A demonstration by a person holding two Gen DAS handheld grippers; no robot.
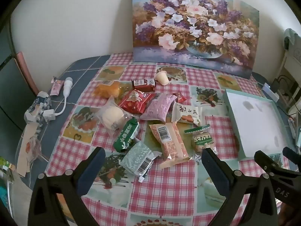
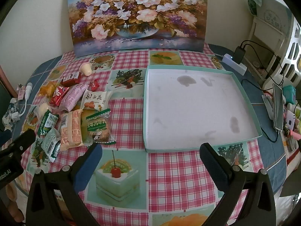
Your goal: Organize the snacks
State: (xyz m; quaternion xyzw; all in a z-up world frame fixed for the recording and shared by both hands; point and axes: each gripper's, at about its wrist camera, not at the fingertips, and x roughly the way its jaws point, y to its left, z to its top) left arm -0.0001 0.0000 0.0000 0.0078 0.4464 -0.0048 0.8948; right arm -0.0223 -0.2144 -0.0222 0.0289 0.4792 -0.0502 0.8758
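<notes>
Fig. legend, near to far, all places given w/ ref. to the teal-rimmed box (image 2: pixel 244 101). Nearest us, the left gripper (image 1: pixel 154 156) hangs w/ jaws spread wide and nothing between them, over the near end of the snack pile, left of the box; the right gripper (image 2: pixel 150 150) is likewise spread and empty, just in front of the box's near rim. Next out, left of the box, the pile's near row: silver-green packet (image 1: pixel 138 158), peach barcode pack (image 1: pixel 169 141), green-topped biscuit pack (image 2: pixel 98 129), dark green pack (image 1: pixel 127 135). Farther, still left of the box: white bun in clear wrap (image 1: pixel 113 116), white pack w/ black script (image 1: pixel 188 115), lilac pack (image 1: pixel 160 107), red pack (image 1: pixel 135 101), orange bag (image 1: pixel 107 91). Farthest: maroon bar (image 1: pixel 144 83) and jelly cup (image 1: pixel 162 78), toward the flower painting (image 2: pixel 139 15) behind the box. We judge the task at its start: the box holds no snack, approx. a dozen items are left on the checked cloth (image 2: pixel 169 179), none gripped.
</notes>
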